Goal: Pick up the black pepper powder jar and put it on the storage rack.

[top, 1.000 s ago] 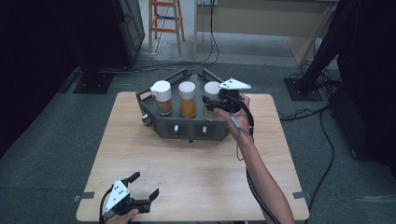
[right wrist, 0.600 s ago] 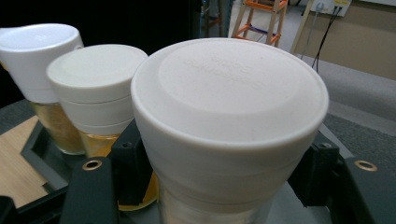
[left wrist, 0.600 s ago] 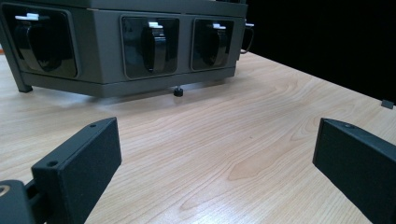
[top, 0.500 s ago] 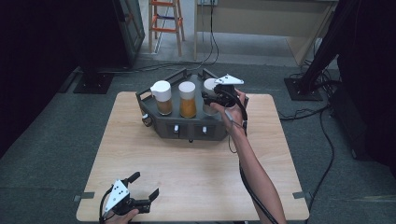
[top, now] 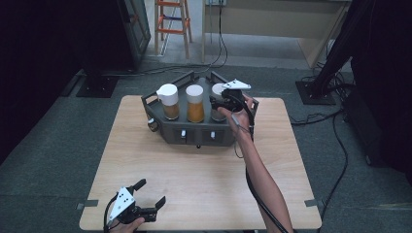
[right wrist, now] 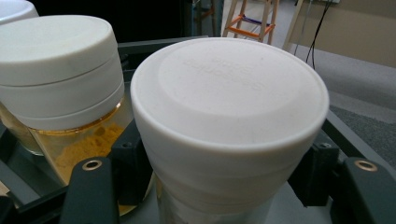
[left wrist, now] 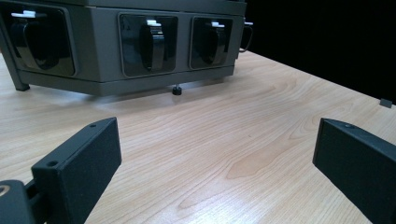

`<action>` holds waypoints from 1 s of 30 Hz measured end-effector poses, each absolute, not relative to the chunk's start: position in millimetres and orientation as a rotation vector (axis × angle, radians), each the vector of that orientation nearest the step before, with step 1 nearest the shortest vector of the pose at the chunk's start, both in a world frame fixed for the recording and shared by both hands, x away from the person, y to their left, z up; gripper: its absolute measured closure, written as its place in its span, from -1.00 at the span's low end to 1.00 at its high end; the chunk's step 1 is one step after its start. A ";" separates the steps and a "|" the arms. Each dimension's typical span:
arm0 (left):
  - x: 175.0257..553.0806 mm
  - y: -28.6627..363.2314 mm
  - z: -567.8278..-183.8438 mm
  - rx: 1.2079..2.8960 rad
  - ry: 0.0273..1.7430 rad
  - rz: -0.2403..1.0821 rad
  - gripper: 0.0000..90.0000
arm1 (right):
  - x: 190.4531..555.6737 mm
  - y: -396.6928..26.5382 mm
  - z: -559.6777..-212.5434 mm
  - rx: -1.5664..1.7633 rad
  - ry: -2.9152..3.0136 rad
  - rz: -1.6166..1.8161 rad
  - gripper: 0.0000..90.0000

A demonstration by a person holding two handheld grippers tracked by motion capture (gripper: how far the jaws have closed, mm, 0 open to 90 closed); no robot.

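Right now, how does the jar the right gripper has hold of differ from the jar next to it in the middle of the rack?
The gripped jar has the right gripper shut on it just under its lid; the middle jar stands free. In the high view the gripped jar's contents look darker brown, the middle jar's orange-yellow. The gripped jar sits at the rack's right end, the middle jar at its centre. Both have white lids and stand upright.

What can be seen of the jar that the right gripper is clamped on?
The jar has a wide white lid, plastic by its look, with faint raised lettering on top, over a clear body mostly hidden below. It stands upright at the right end of the dark grey rack, beside a jar of orange powder. The right gripper holds it, jaws shut on either side just under the lid.
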State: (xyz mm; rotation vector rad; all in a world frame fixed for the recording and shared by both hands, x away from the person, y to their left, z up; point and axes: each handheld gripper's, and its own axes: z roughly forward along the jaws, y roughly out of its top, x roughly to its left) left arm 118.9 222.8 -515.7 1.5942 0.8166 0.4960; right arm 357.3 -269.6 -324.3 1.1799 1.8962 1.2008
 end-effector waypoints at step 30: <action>118.3 221.2 -515.7 1.601 0.813 0.497 -0.98 | 342.4 -285.5 -331.3 1.294 1.835 1.333 -0.86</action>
